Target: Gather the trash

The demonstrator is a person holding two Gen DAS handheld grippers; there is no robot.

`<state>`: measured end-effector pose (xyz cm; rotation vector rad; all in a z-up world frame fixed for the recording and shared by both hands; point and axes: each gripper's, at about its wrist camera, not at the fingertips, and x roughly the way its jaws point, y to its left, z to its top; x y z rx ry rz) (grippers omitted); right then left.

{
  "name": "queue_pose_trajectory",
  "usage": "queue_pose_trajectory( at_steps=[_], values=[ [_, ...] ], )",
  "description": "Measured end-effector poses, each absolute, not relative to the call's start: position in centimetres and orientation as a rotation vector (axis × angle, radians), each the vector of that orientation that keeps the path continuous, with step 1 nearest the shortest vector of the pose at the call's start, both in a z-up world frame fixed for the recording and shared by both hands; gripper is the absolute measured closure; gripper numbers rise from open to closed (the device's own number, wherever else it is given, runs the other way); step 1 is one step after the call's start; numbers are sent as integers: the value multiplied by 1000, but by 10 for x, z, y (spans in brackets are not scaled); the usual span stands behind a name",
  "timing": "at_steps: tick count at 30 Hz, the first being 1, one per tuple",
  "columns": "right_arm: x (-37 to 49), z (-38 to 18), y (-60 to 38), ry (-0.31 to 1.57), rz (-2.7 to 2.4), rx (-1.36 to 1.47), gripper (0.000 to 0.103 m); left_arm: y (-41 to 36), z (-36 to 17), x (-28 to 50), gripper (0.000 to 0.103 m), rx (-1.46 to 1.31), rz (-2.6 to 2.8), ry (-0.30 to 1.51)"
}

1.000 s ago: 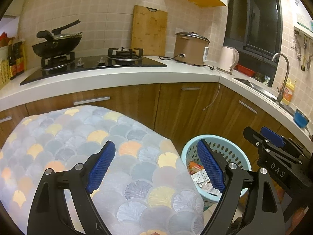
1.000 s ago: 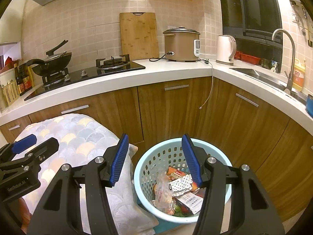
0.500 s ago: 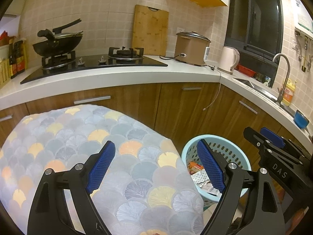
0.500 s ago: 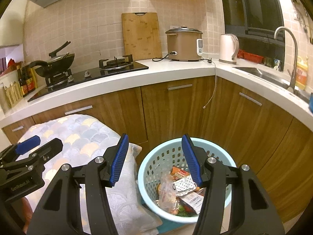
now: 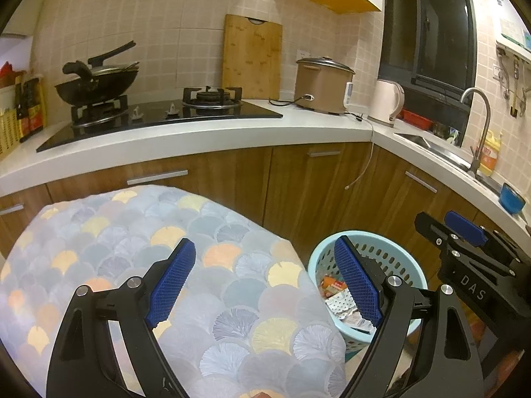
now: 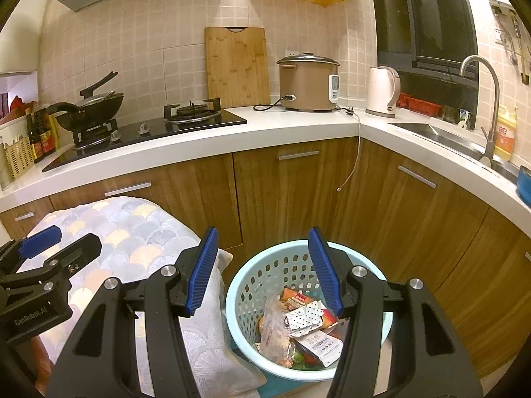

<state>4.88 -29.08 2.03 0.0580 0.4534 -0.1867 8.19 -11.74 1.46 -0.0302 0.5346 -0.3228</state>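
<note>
Wrappers (image 6: 303,328) already fill the blue basket (image 6: 252,285); both the left gripper (image 5: 265,285) and right gripper (image 6: 262,268) hover with jaws open, empty. Collecting looks finished, unless more trash lies out of view.

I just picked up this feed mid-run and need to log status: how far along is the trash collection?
Done: the light blue perforated plastic basket on the floor already holds crumpled wrappers and packets. In hand: nothing; the left gripper and right gripper both hover with jaws open and empty. Left: no loose trash shows on the scallop-patterned fabric cushion, so collection looks finished or nearly so, though the floor is mostly out of view.
</note>
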Motion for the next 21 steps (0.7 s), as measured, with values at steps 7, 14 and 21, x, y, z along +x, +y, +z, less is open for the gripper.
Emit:
queue_pose_trajectory(
  at_steps=[7,14,21],
  values=[
    [50,21,-292,455,-181,60,50,-118,16,83,20,-22,-321,532],
    [52,21,-295,458,-183,68,50,-118,15,84,20,-24,-318,539],
    [54,17,-299,466,-185,79,50,-118,12,89,20,-32,-312,552]
  ],
)
